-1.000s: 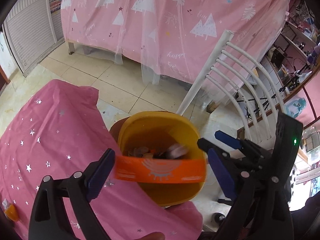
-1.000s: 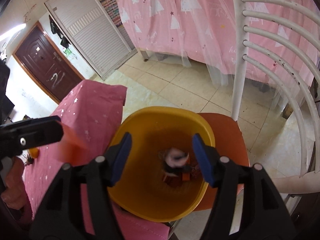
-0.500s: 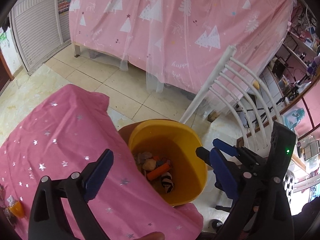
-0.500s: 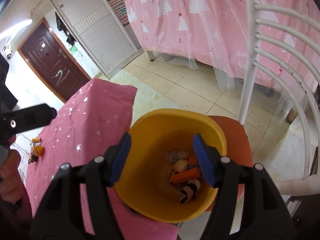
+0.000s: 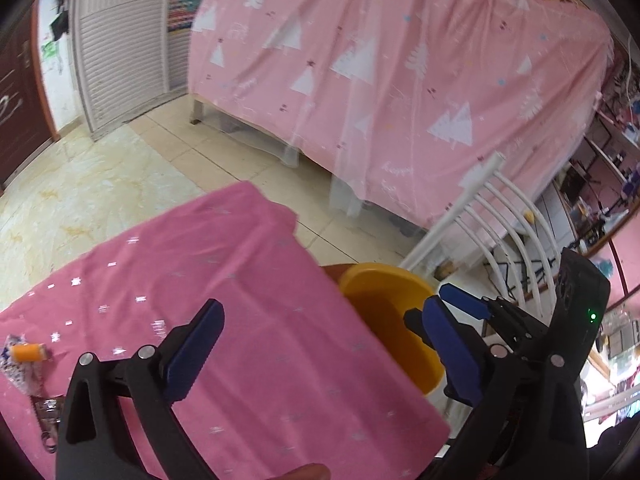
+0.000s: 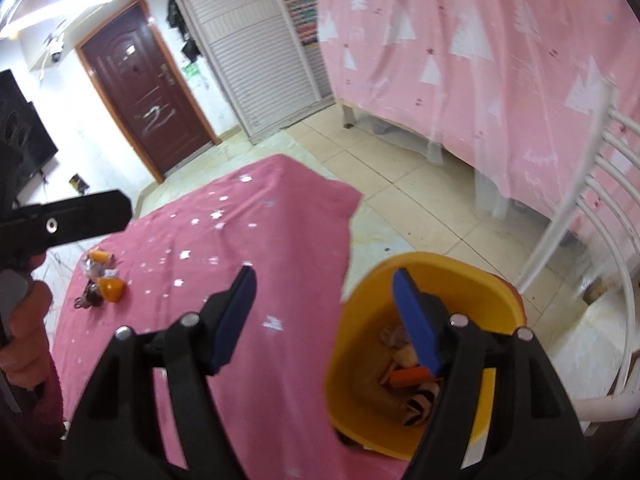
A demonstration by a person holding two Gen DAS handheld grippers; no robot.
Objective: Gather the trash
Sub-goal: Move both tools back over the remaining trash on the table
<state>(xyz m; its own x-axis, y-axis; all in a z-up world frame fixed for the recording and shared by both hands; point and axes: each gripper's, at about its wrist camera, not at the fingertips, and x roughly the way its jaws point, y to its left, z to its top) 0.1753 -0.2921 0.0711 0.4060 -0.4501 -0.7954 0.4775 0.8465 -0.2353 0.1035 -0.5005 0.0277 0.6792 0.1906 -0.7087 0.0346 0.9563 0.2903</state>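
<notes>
Both views have swung left, off the round yellow plastic bin (image 6: 416, 364) toward the pink star-print tablecloth (image 5: 256, 320). Left gripper (image 5: 320, 344) and right gripper (image 6: 324, 316) gape wide, empty. Orange wrapper scraps (image 6: 106, 278) lie far left.

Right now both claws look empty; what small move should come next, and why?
Probably swing the left claw toward the far left edge of the pink cloth. Both claws are open and hold nothing, the yellow bin already has scraps in it, and an orange piece with wrappers lies on the cloth near that side. The right claw can wait by the bin.
</notes>
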